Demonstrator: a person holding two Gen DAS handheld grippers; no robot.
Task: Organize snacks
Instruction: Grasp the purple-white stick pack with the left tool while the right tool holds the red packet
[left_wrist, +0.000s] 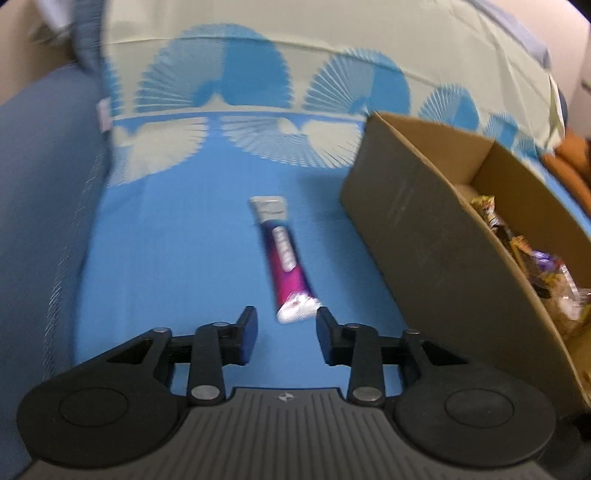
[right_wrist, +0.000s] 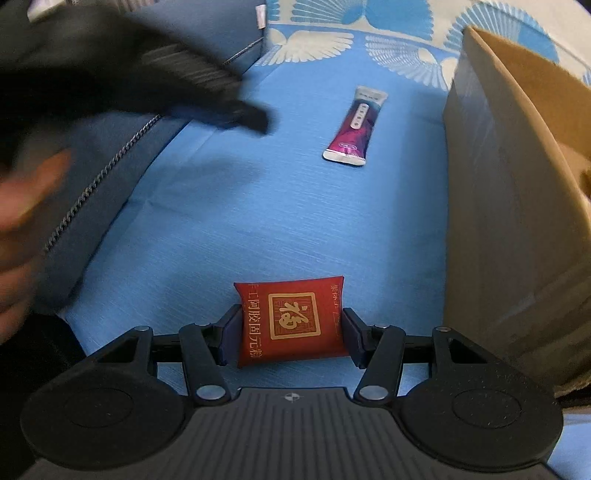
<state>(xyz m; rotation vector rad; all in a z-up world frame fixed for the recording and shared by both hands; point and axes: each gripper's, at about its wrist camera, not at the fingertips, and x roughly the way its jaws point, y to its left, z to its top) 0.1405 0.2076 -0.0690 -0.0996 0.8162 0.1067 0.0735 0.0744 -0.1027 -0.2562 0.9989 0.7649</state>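
A purple and white snack stick (left_wrist: 282, 258) lies on the blue sheet (left_wrist: 184, 240). My left gripper (left_wrist: 286, 317) is open and hovers with the stick's near end just ahead of its fingertips. The stick also shows in the right wrist view (right_wrist: 354, 127). My right gripper (right_wrist: 291, 325) is closed on a red snack packet with gold characters (right_wrist: 291, 323), low over the sheet. The left gripper shows in the right wrist view as a dark blur (right_wrist: 255, 118) at upper left. A cardboard box (left_wrist: 424, 236) with several wrapped snacks (left_wrist: 535, 273) stands to the right.
The box wall (right_wrist: 509, 206) stands close to the right of my right gripper. A dark blue cushion with a zipper (right_wrist: 99, 177) borders the sheet on the left. A blurred hand (right_wrist: 26, 206) is at the far left. The fan-patterned cloth (left_wrist: 258, 74) rises behind.
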